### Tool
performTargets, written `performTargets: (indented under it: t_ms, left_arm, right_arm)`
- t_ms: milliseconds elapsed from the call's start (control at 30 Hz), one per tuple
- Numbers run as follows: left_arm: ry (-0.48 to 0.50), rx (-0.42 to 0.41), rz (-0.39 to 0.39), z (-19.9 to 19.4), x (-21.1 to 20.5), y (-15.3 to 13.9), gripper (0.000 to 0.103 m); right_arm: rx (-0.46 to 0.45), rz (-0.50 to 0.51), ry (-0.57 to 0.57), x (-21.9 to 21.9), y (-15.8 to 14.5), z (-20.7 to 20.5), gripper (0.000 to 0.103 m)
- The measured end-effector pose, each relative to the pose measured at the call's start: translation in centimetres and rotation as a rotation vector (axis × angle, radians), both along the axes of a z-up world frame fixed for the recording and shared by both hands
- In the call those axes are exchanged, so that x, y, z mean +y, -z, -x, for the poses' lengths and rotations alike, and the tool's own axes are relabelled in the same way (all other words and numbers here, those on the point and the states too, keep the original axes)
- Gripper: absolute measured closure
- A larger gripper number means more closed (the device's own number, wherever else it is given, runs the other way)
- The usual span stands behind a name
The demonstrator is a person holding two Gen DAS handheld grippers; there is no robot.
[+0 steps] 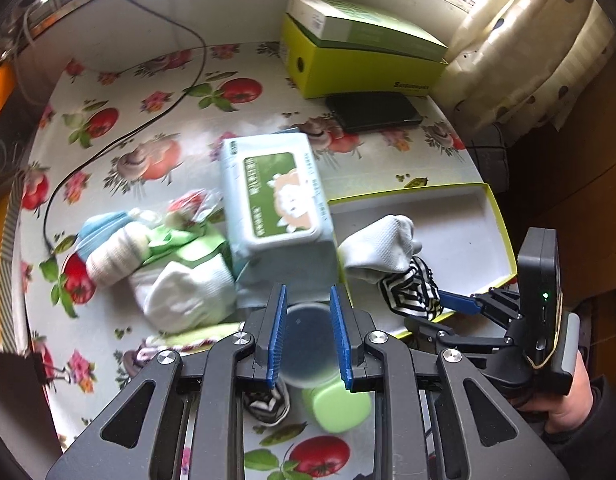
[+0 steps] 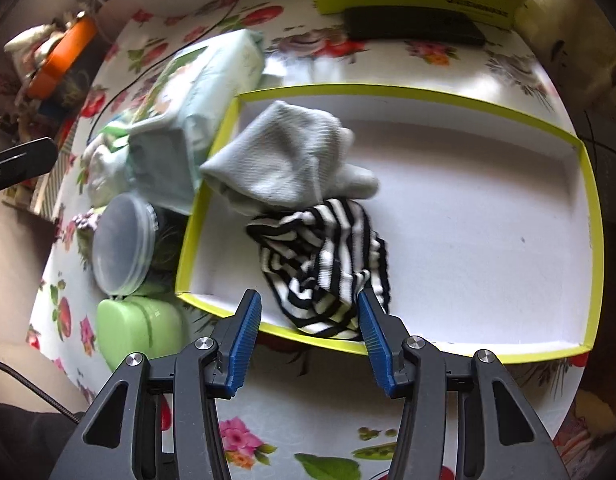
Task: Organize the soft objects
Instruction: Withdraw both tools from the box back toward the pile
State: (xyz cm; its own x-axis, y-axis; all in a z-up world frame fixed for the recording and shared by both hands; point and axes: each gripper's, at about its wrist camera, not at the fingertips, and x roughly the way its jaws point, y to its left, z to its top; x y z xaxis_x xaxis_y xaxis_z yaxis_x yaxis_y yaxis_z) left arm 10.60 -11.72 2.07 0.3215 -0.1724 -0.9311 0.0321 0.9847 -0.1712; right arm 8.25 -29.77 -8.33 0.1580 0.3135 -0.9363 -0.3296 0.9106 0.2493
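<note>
Counter cloth [image 1: 120,92] was white, printed with red tomatoes, pink flowers and green leaves. The tray [image 2: 587,200] had a yellow-green rim and white floor, holding a pale grey-white sock [image 2: 284,156] and a black-and-white striped sock [image 2: 323,256]. Wipes pack [image 1: 276,200] was pale blue with a green label; both hand-held grippers were black with blue pads [image 2: 248,344].

The yellow-green box [image 1: 363,68] bears small dark lettering, perhaps a brand name, too blurred to read.
</note>
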Motion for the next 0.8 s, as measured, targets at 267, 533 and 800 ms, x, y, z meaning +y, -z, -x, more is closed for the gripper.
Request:
performTargets:
  t_ms: [267,533,800]
  left_arm:
    - [-0.047,-0.006,0.001,2.4,2.2,-0.3,0.08]
    - [-0.127,0.003,0.031,4.4,5.8,0.0,0.08]
    - [-0.161,0.017,0.045,6.0,7.8,0.5,0.08]
  right_arm:
    - [-0.049,0.0,0.0,0.2,-2.9,1.3,0.053]
    - [-0.102,-0.035,-0.013,1.5,-6.7,3.4,0.052]
    - [-0.121,-0.058,-0.062,4.5,-9.0,4.8,0.052]
